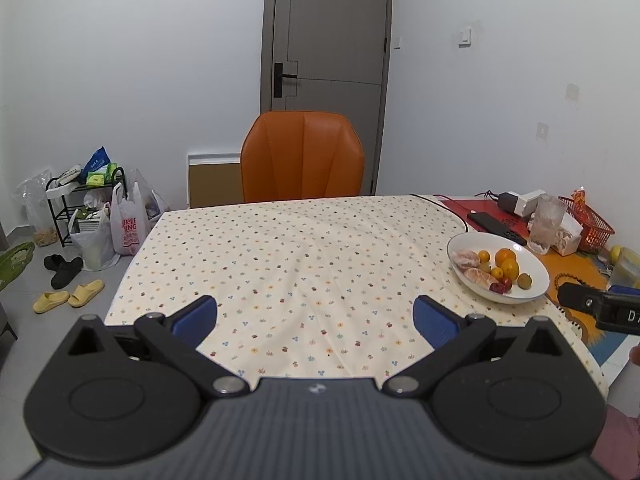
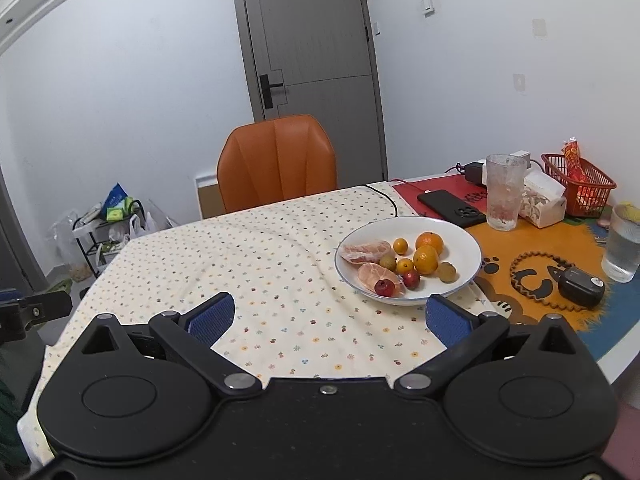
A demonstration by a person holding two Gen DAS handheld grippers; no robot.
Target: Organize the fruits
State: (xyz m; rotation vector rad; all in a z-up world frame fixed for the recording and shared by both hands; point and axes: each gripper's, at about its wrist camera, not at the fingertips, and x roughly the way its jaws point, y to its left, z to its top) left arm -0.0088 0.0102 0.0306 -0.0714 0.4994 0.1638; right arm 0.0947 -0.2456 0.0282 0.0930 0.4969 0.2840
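Fingers [image 2: 448,322] apart, empty, white plate [image 2: 468,246] w/ mixed fruits [image 2: 426,260]

Ahead of your fingers stands an orange chair [image 1: 303,158], pushed up to the far edge of the table's dotted cloth [image 1: 288,264]. Behind it you face a grey door [image 1: 328,36] with a black handle [image 1: 282,77], set in plain white walls [image 1: 132,60]. A light switch [image 1: 464,37] sits right of the door. Left of your fingers, on the grey floor [image 1: 24,320], you see a black rack [image 1: 86,200], plastic bags [image 1: 129,222], black slippers [image 1: 63,269] and yellow slippers [image 1: 68,297].
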